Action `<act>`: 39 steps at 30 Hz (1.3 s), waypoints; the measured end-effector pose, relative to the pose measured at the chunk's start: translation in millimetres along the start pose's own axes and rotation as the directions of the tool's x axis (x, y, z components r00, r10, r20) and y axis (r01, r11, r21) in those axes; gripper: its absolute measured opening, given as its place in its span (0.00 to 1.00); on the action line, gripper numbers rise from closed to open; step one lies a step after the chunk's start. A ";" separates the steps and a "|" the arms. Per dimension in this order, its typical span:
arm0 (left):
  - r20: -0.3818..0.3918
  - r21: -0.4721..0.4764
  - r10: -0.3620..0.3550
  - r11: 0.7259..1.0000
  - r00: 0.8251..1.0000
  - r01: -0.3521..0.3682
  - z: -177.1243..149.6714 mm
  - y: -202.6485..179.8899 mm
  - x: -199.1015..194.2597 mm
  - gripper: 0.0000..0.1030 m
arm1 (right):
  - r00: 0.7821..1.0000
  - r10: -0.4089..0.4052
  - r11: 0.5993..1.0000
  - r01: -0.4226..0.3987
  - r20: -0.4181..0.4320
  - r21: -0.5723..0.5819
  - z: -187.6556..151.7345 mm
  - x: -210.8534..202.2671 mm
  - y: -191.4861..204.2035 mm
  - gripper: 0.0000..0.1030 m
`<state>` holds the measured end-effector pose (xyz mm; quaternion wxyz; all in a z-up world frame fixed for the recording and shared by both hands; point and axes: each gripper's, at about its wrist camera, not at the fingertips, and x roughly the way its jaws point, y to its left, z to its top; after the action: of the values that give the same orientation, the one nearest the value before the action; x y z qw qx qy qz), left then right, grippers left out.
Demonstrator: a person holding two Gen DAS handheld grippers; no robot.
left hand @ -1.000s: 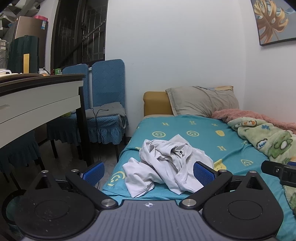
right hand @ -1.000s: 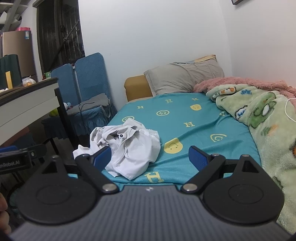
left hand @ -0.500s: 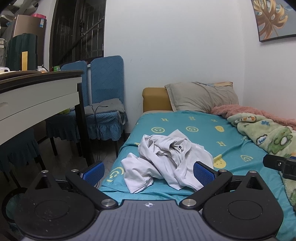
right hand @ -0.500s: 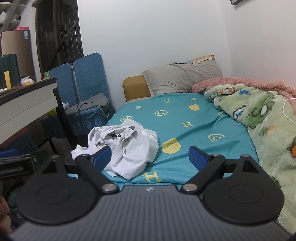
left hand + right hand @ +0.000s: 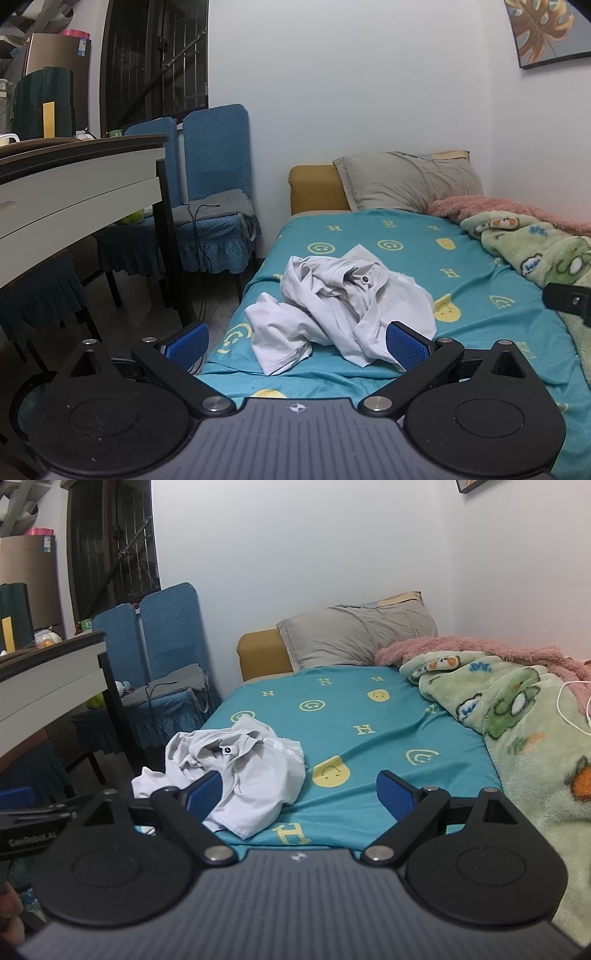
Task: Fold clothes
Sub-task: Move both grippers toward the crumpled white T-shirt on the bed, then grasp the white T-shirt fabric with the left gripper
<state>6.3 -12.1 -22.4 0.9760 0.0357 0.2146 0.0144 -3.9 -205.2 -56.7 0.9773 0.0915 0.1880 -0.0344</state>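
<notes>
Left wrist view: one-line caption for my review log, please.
Open left claw faces a crumpled white shirt on the teal bed sheet.

- left gripper: jaws spread wide, nothing between the blue pads, nothing touching them
- it sits level, fingers pointing straight ahead, both linkage arms splayed out evenly
- right gripper: jaws also wide apart, blue pads bare, no contact
- also level and forward-facing, side by side with the left one
- right gripper's tip shows at the right edge of the left wrist view; left gripper's body shows at the left edge of the right wrist view
- sliver of a hand at bottom-left of the right view, too cropped to read the grip
</notes>
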 end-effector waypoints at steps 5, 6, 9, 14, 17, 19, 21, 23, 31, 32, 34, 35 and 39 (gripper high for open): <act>-0.003 0.004 0.014 1.000 1.000 -0.014 -2.0 -2.0 -0.6 1.00 | 1.000 -0.019 1.000 0.019 0.003 0.008 2.8 -3.0 -3.5 0.89; -0.004 0.004 0.014 1.000 1.000 -0.014 -2.4 -2.6 -0.9 1.00 | 1.000 -0.021 1.000 0.021 0.006 0.008 3.5 -4.0 -3.4 0.89; -0.018 -0.012 -0.006 1.000 1.000 0.006 -2.1 -2.6 -2.9 1.00 | 0.999 -0.030 1.000 0.030 0.020 -0.003 5.5 -7.6 -2.6 0.89; -0.025 -0.011 -0.031 0.999 0.999 0.030 -0.4 -7.7 -7.7 1.00 | 0.997 -0.063 0.998 0.064 0.047 -0.006 7.5 -14.6 -0.1 0.89; -0.034 -0.011 -0.078 0.997 0.996 0.078 2.4 -9.7 -7.0 1.00 | 0.994 -0.059 0.998 0.056 0.093 0.032 12.7 -23.2 -2.2 0.89; -0.046 -0.015 -0.111 0.994 0.993 0.110 5.4 -11.5 -4.0 1.00 | 0.991 -0.058 0.997 0.051 0.117 0.065 18.1 -26.9 -5.8 0.89; -0.062 -0.005 -0.120 0.993 0.991 0.120 10.4 -16.1 6.6 1.00 | 0.994 -0.029 0.995 0.019 0.102 0.100 26.8 -22.1 -10.0 0.89; -0.095 0.003 -0.132 0.991 0.987 0.133 16.2 -21.4 24.1 1.00 | 0.996 -0.017 0.991 0.005 0.084 0.137 39.9 -12.9 -14.6 0.89; -0.217 -0.014 -0.131 0.991 0.967 0.132 41.0 -28.8 128.2 1.00 | 1.000 0.017 0.970 -0.011 -0.022 0.241 67.9 30.2 -31.7 0.89; -0.222 -0.028 -0.132 0.991 0.966 0.129 43.8 -28.3 143.3 1.00 | 0.999 0.041 0.967 -0.032 -0.031 0.251 62.3 35.0 -36.6 0.89; -0.223 -0.048 -0.130 0.991 0.966 0.122 49.2 -28.3 172.2 0.99 | 0.996 0.073 0.961 -0.054 -0.060 0.270 51.0 44.6 -44.6 0.89; -0.223 -0.054 -0.124 0.992 0.967 0.115 51.3 -28.9 187.3 0.99 | 0.993 0.081 0.959 -0.055 -0.081 0.278 45.2 49.4 -47.8 0.89; -0.240 -0.087 -0.095 0.993 0.966 0.076 55.9 -27.6 246.2 0.87 | 0.982 0.105 0.952 -0.055 -0.155 0.301 23.5 68.4 -57.7 0.89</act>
<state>253.5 -32.4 -76.7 0.9426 -0.0131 0.3334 -0.0154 62.2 -268.5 -70.4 0.9338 0.2465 0.2589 -0.0144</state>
